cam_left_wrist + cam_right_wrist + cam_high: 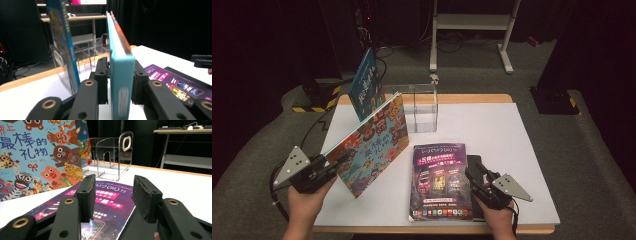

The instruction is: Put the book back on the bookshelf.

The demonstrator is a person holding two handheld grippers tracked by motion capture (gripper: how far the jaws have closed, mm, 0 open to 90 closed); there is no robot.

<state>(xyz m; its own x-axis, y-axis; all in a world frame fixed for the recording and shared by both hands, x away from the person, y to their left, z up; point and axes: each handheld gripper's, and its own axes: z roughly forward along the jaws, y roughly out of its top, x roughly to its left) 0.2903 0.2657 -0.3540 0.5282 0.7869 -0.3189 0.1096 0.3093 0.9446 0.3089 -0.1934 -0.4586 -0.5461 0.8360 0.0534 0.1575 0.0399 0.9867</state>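
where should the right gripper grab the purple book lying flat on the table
Probably at its right long edge, coming in low from the right. The purple book lies flat, so its faces offer no grip, and that edge rests partly on a black book, which seems to lift it slightly. The right gripper hovers there with open jaws.

Picture book stands left of flat magazine, rack behind.

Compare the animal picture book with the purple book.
The animal book stands tilted on its edge, held between the left gripper jaws; the purple book lies flat, untouched. The animal book's cover is teal with cartoon animals; the purple book's is dark with pink print. Both are on the white table.
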